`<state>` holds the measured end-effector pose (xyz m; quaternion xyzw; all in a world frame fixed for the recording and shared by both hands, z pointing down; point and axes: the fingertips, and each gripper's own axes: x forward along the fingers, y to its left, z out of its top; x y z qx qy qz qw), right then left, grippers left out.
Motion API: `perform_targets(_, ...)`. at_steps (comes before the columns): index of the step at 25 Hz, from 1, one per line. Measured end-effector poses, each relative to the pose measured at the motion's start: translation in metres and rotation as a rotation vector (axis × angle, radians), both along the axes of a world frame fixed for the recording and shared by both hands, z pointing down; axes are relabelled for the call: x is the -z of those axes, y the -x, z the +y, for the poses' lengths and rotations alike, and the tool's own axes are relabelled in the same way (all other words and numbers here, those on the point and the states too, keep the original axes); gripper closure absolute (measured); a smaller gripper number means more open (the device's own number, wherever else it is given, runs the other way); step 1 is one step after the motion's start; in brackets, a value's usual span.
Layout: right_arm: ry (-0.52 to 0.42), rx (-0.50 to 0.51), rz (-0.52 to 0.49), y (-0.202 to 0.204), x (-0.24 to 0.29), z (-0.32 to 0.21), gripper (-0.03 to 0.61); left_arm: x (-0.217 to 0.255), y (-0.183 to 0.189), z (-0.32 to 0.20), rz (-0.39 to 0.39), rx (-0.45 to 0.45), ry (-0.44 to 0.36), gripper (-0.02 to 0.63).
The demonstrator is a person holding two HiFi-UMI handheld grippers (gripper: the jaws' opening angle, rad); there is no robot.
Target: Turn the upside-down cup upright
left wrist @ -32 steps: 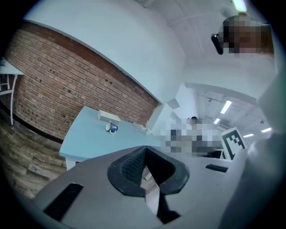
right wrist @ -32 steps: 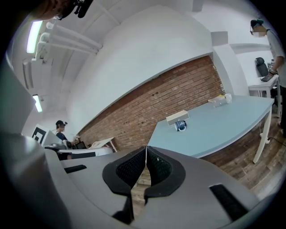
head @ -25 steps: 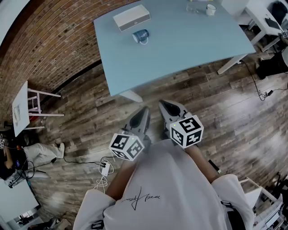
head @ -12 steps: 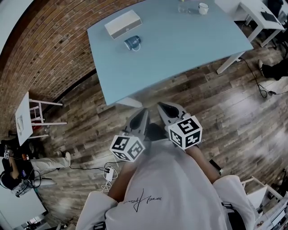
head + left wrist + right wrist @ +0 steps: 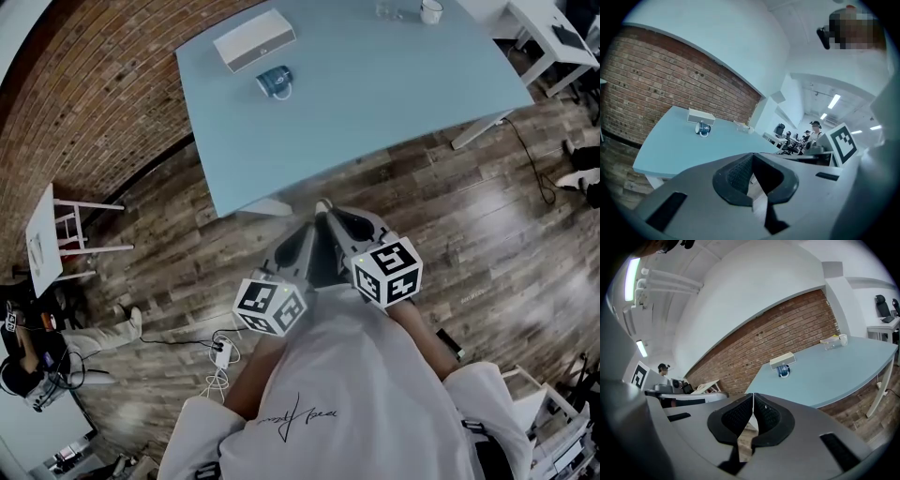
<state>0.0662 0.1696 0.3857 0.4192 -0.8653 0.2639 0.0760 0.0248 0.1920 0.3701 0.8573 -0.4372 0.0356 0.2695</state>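
A dark blue mug (image 5: pixel 274 82) with a handle rests on the far part of the light blue table (image 5: pixel 394 94), just in front of a white box (image 5: pixel 253 40). The mug (image 5: pixel 702 129) also shows small in the left gripper view, and the same mug (image 5: pixel 783 371) in the right gripper view; its pose is too small to read. Both grippers hang over the wood floor, well short of the table. My left gripper (image 5: pixel 312 228) (image 5: pixel 752 155) is shut and empty. Close beside it, my right gripper (image 5: pixel 325 208) (image 5: pixel 753 394) is shut and empty too.
A white cup (image 5: pixel 431 11) and a clear glass (image 5: pixel 386 9) stand at the table's far edge. A small white side table (image 5: pixel 52 230) stands left, with a power strip and cables (image 5: pixel 220 352) on the floor. A white desk (image 5: pixel 553 37) and a table leg (image 5: pixel 478 131) lie right. People sit beyond.
Both grippers have moved forward toward the table's near edge, and their tips have drawn close together. The mug and the box stay where they were on the table.
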Motion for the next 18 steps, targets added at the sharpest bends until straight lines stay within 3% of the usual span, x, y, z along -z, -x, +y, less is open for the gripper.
perform_targets(9, 0.046, -0.003, 0.004, 0.0, -0.012, -0.028, 0.555, -0.015, 0.006, -0.031, 0.022, 0.021, 0.067, 0.606)
perform_targets(18, 0.065, 0.003, 0.008, 0.008, -0.015, -0.077, 0.555, -0.015, 0.012, -0.082, 0.031, 0.018, 0.082, 0.605)
